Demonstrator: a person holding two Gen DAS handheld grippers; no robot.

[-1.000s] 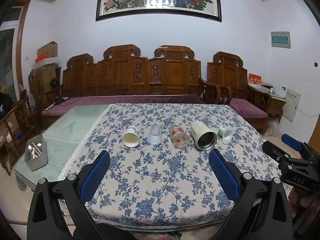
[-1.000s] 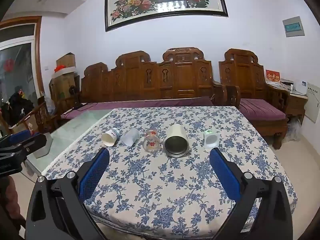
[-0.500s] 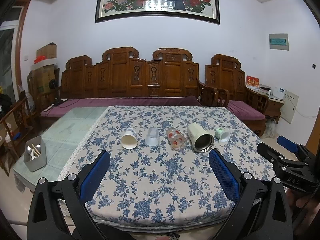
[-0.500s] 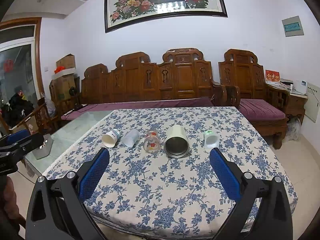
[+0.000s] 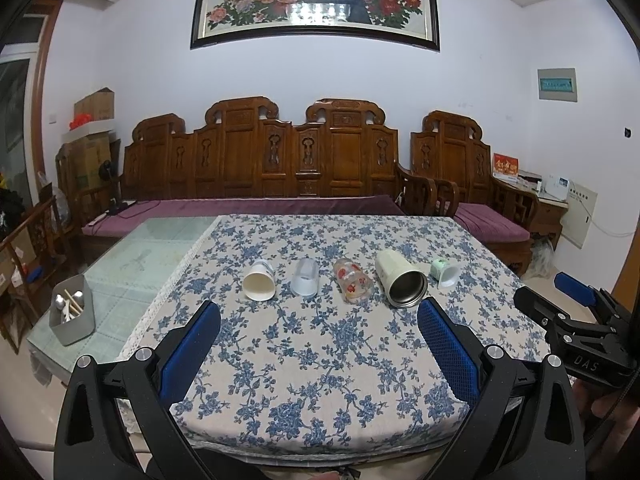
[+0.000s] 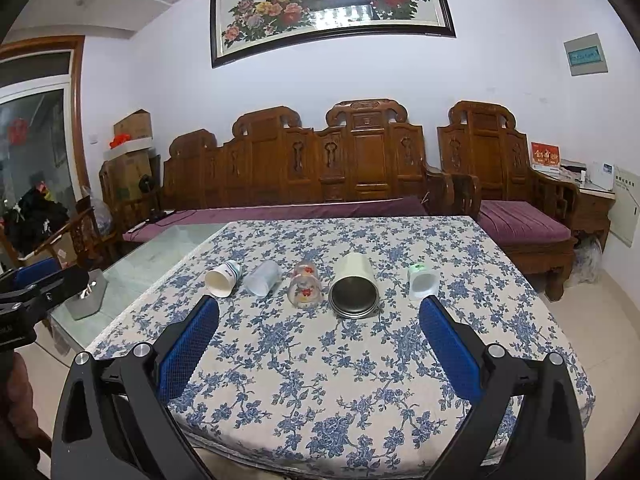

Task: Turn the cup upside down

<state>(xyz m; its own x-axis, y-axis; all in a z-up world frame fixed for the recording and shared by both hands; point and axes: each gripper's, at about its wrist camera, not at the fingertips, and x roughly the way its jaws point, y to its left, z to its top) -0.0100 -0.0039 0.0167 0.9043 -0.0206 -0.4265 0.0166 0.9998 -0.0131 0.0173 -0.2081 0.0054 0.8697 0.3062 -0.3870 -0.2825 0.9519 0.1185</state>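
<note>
Several cups lie on their sides in a row on the flowered tablecloth (image 5: pixel 320 352), mouths toward me: a white paper cup (image 5: pixel 259 281) (image 6: pixel 222 279), a clear plastic cup (image 5: pixel 305 277) (image 6: pixel 263 278), a red-flowered glass (image 5: pixel 353 281) (image 6: pixel 305 289), a cream steel-lined tumbler (image 5: pixel 400 283) (image 6: pixel 354 289) and a small white-green cup (image 5: pixel 444 271) (image 6: pixel 421 281). My left gripper (image 5: pixel 318 312) is open and empty, short of the row. My right gripper (image 6: pixel 319 308) is open and empty, short of the tumbler; it also shows at the right in the left wrist view (image 5: pixel 576 312).
A bare glass tabletop (image 5: pixel 136 268) lies left of the cloth, with a grey utensil holder (image 5: pixel 73 316) on it. A carved wooden sofa (image 5: pixel 280 172) with purple cushions stands behind the table. A wooden chair (image 6: pixel 60 240) stands at the left.
Both grippers have drawn back a little from the table, so the cups look slightly smaller. Nothing on the table has moved.
</note>
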